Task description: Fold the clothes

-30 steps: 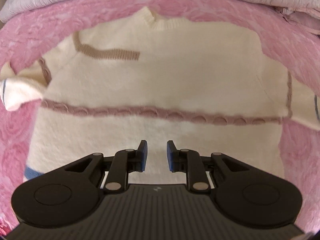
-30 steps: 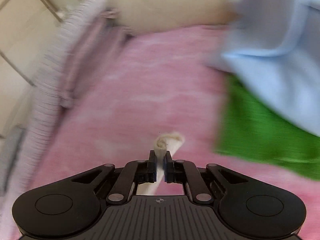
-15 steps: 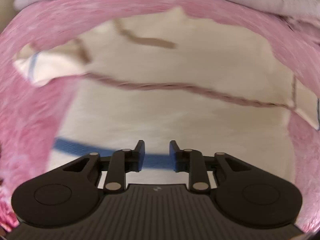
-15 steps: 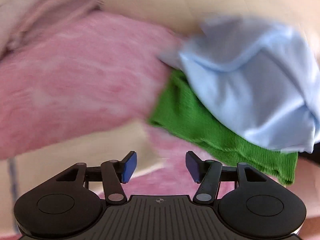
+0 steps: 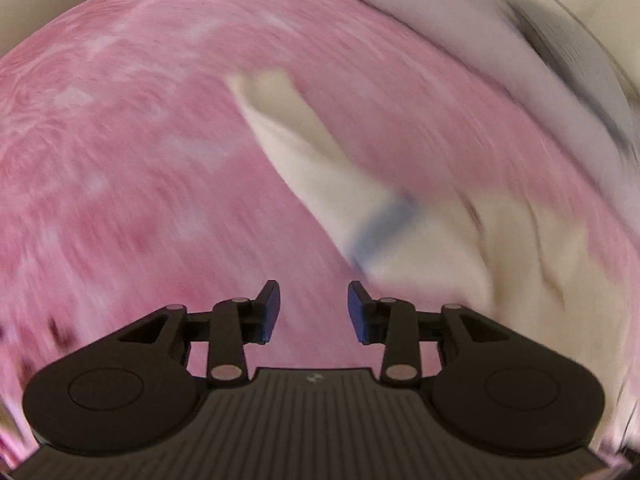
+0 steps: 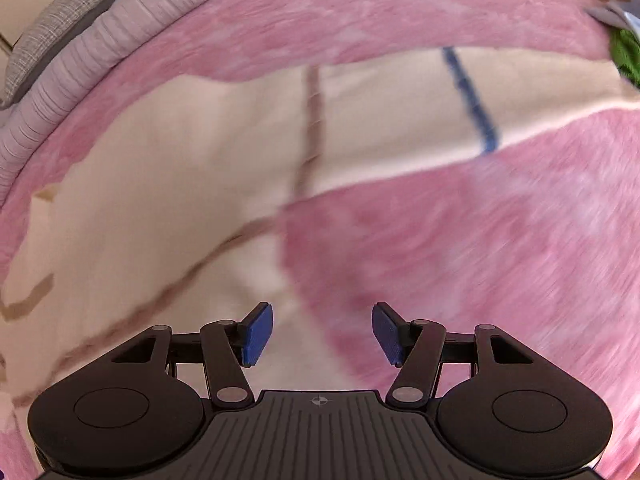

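Observation:
A cream knit sweater (image 6: pixel 180 184) with brown stripes lies flat on a pink blanket (image 6: pixel 500 220). Its right sleeve (image 6: pixel 400 112), with a blue band near the cuff, stretches out to the right. My right gripper (image 6: pixel 322 332) is open and empty above the sweater's side edge below that sleeve. In the left wrist view the other sleeve (image 5: pixel 304 152) runs up and left from the sweater body (image 5: pixel 520 248), blurred, with a blue band. My left gripper (image 5: pixel 312 310) is open and empty over the pink blanket (image 5: pixel 140 160), just left of that sleeve.
A ribbed lilac duvet (image 6: pixel 80 52) and a grey pillow (image 6: pixel 60 24) lie along the bed's far edge. The duvet also shows in the left wrist view (image 5: pixel 460 28). A green garment (image 6: pixel 626 56) sits at the far right edge.
My right gripper let go of the cream cloth, opened, and swung from the blue and green clothes back over the sweater. My left gripper swung left off the sweater body toward its sleeve and opened wider.

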Demonstrator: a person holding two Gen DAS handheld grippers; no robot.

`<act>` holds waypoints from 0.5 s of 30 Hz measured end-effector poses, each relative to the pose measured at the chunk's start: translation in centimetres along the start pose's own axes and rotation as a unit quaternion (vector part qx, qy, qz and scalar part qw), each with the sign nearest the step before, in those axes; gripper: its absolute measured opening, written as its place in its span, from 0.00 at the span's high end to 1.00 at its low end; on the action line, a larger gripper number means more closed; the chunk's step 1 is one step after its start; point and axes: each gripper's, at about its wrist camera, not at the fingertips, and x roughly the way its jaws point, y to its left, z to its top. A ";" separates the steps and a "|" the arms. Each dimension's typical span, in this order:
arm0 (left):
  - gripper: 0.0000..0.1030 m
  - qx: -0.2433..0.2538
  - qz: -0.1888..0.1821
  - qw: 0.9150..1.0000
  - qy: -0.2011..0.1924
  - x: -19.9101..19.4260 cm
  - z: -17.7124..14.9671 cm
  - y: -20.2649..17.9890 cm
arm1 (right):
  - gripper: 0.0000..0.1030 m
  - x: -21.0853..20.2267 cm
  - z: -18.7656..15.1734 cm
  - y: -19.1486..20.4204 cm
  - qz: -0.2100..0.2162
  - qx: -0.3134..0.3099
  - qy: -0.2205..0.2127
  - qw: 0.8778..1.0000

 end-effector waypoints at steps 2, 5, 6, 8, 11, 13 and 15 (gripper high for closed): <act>0.68 -0.030 -0.001 1.000 -0.007 1.6 3.5 2.1 | 0.43 0.1 -0.8 1.8 -0.008 0.011 -0.004 1.000; 0.68 -0.058 -0.005 0.998 -0.010 4.2 7.8 3.7 | 0.43 -0.5 -1.2 3.4 -0.023 0.013 -0.019 0.999; 0.68 -0.066 -0.008 0.998 -0.010 5.3 9.0 4.1 | 0.43 -1.0 -1.3 3.9 -0.017 0.012 -0.022 1.000; 0.67 -0.095 -0.018 0.995 -0.006 7.3 11.1 4.6 | 0.42 -1.9 -1.3 4.4 -0.016 0.009 -0.027 0.999; 0.62 -0.146 -0.018 0.989 0.020 11.3 12.9 6.2 | 0.43 -1.8 -0.9 4.8 -0.045 0.012 -0.029 0.998; 0.68 -0.177 -0.013 0.983 0.038 13.5 13.4 7.1 | 0.42 -2.0 -1.2 4.9 -0.061 0.024 -0.026 0.998; 0.98 -0.167 -0.027 0.985 0.017 13.1 13.5 6.8 | 0.42 -2.2 -1.4 4.4 -0.061 0.043 -0.019 0.997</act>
